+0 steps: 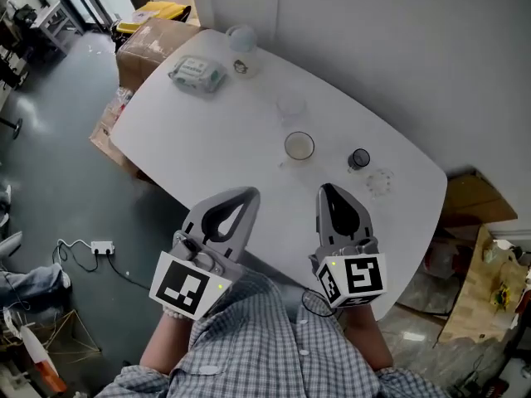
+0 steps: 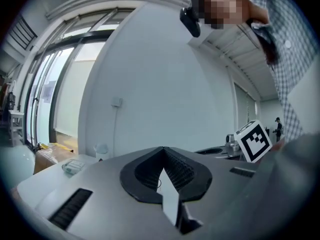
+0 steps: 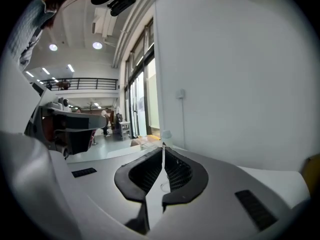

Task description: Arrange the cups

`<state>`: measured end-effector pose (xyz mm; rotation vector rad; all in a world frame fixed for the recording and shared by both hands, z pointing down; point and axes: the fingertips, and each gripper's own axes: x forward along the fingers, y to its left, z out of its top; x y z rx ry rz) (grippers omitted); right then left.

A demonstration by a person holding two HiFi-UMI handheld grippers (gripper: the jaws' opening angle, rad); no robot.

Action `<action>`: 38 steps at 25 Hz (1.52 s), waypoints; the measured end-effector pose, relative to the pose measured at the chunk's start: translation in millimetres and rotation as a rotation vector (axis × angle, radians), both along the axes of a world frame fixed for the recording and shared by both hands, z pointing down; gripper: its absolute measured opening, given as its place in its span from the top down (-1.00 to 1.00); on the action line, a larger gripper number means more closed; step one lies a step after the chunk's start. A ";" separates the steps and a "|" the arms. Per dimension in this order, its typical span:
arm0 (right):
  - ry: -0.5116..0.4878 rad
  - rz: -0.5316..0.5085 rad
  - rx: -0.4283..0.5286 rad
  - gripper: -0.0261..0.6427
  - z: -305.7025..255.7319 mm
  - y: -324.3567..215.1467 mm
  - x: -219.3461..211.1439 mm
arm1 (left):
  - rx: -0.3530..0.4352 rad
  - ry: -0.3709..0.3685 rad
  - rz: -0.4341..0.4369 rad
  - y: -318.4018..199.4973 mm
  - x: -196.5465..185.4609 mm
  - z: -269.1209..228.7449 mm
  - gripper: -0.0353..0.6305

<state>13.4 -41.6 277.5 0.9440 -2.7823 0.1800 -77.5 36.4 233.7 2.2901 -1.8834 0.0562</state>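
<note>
Item: left gripper (image 1: 248,192). Jaws pressed together tip to tip, nothing between them; we held it over the near edge of the table (image 1: 207,160), pointing across it.
Item: right gripper (image 1: 325,188). Jaws likewise closed and empty; it was just beside the left one and nearer the cups.
Item: tan-rimmed cup (image 1: 299,146). Upright on the table, just beyond both grippers and closest to them.
Item: small dark cup (image 1: 358,158). Upright, near and to the right of the tan-rimmed cup, apart from it.
Item: clear cup (image 1: 291,104). Faint against the white top, further back; we could not tell whether it stood upright or inverted.
Item: clear round piece (image 1: 379,181). Beside the small dark cup; cup or lid, we could not say.
Item: wipes pack (image 1: 197,73). Far left end, well apart from the cups.
Step in hand: by our judgement the approach, no cup yet touched.
Next move calls for: opening the right jaws, then closing them around the wall of the nearest cup, gently, since thin cups likely deform or tip.
</note>
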 end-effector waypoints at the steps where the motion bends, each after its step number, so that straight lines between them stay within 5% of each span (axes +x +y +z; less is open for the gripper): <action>1: 0.005 0.020 -0.001 0.83 2.7 -3.2 -0.6 | -0.002 0.004 0.018 -7.9 -2.3 3.1 0.86; 15: 0.212 0.299 -0.057 0.83 62.2 -32.0 -32.4 | -0.121 -0.017 0.166 -103.2 -62.5 58.3 0.86; 22: 0.224 0.387 -0.135 0.83 103.7 -39.1 -49.4 | -0.196 -0.033 0.244 -130.2 -73.0 91.6 0.86; 38: 0.305 0.428 -0.324 0.62 188.2 -42.6 -77.5 | -0.265 -0.041 0.360 -164.5 -66.2 134.8 0.86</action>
